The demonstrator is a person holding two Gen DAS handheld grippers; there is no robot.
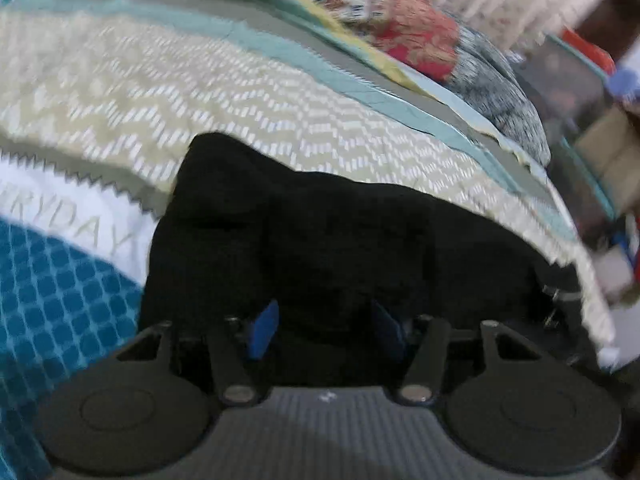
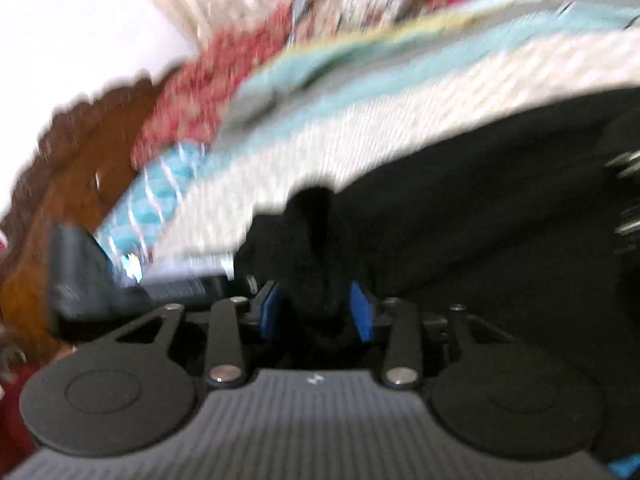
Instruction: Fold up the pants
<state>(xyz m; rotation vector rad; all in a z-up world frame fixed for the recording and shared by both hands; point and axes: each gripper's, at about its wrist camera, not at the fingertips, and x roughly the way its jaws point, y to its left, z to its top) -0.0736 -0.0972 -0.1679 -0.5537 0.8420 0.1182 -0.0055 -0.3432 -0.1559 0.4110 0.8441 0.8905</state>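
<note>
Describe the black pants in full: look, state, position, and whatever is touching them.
The black pants are soft, matte cloth, so dark that seams barely show. They lie rumpled in thick folds on the patterned beige, teal and grey bedspread, near its right edge. In the left wrist view they fill the space ahead of the left gripper, whose blue-padded jaws stand apart with cloth between them. In the right wrist view a bunched ridge of the pants rises between the right gripper's jaws; whether the pads press it is unclear.
</note>
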